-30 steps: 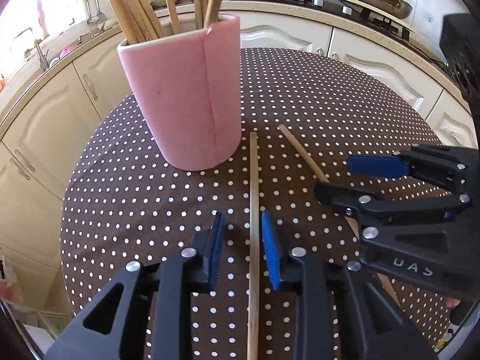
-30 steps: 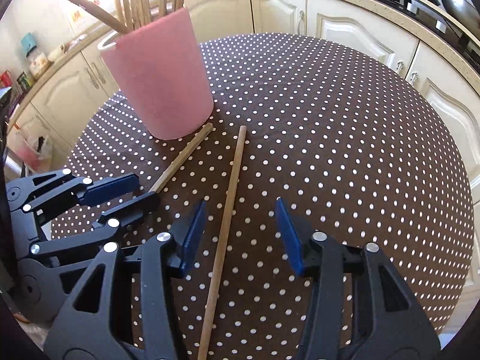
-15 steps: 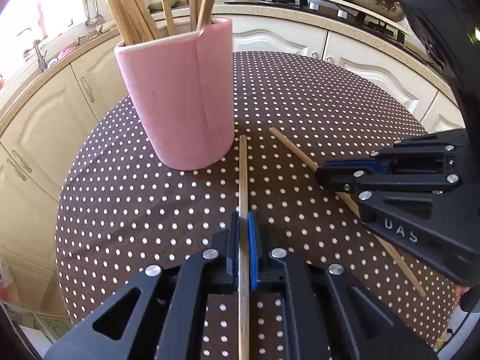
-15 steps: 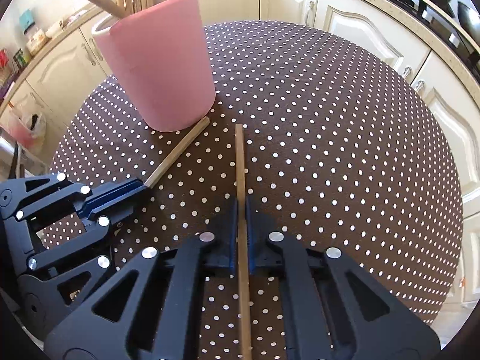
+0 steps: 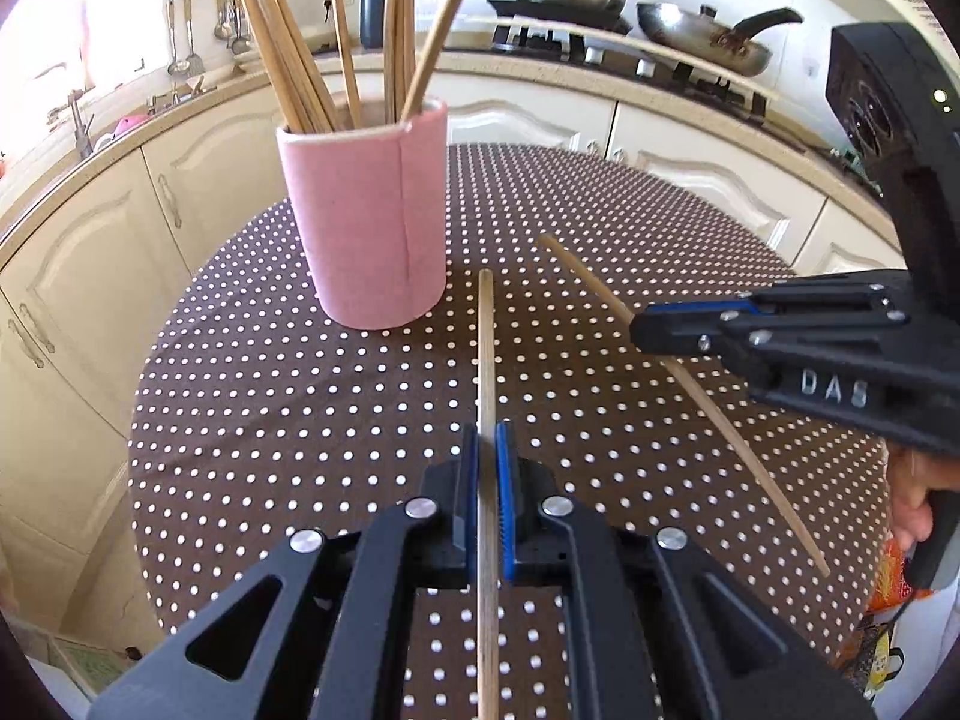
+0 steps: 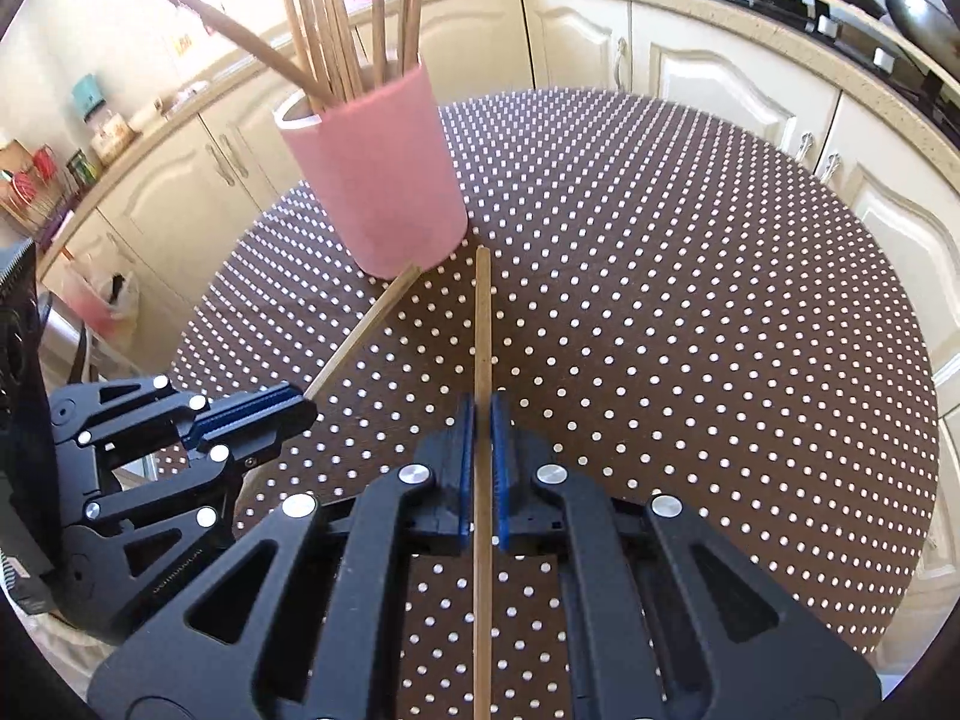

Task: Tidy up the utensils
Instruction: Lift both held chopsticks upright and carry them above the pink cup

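my left gripper (image 5: 487,468) pinches one chopstick (image 5: 486,360), my right gripper (image 6: 482,450) pinches another chopstick (image 6: 482,330); the pink holder (image 5: 369,228) stands just ahead-left of both tips.

My left gripper (image 5: 487,450) is matte black plastic, built of angular linkage arms with triangular cut-outs. Round silver screws (image 5: 420,506) cap each pivot. Its fingers carry blue ribbed pads (image 5: 507,510) on the inner faces. My right gripper (image 6: 478,414) is the same build: black struts, silver pivot screws, blue pads. Seen from the left wrist camera, its side bears raised letters reading "DAS" (image 5: 834,387), and a black housing (image 5: 888,120) above has a perforated round grille and a small lit dot. Below it, my hand (image 5: 915,498) shows at a black handle; I can make out no sleeve.
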`<state>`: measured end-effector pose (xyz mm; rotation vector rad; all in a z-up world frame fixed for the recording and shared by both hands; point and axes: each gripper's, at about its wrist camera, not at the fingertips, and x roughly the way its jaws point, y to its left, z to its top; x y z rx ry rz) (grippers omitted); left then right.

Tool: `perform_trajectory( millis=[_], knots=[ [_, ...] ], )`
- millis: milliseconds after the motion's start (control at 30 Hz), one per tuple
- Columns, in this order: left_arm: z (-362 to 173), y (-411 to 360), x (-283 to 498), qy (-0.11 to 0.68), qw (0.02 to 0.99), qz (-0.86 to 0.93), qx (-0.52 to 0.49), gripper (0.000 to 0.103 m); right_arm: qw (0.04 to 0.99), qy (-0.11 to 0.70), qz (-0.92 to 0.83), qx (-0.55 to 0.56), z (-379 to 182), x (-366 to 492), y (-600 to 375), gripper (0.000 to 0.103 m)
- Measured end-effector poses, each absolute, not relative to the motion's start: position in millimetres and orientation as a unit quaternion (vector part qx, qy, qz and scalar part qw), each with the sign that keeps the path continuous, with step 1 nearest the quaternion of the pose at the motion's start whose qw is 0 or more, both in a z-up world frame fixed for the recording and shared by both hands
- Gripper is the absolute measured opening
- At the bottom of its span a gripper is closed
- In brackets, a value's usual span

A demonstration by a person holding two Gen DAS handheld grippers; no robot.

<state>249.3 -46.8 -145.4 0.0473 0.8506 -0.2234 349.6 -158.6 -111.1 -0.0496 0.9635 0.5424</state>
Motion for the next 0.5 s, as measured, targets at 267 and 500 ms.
perform_trajectory(
  millis=[267,500],
  knots=[
    [-116,-11,208,0.361,0.925,-0.118,0.012,0.006,0.877,0.396,0.270,0.028,-70,337,-185,0.006],
    [-101,23,190,0.328,0.939,-0.103,-0.013,0.006,0.902,0.329,0.272,0.061,-39,343,-193,0.006]
  ],
)
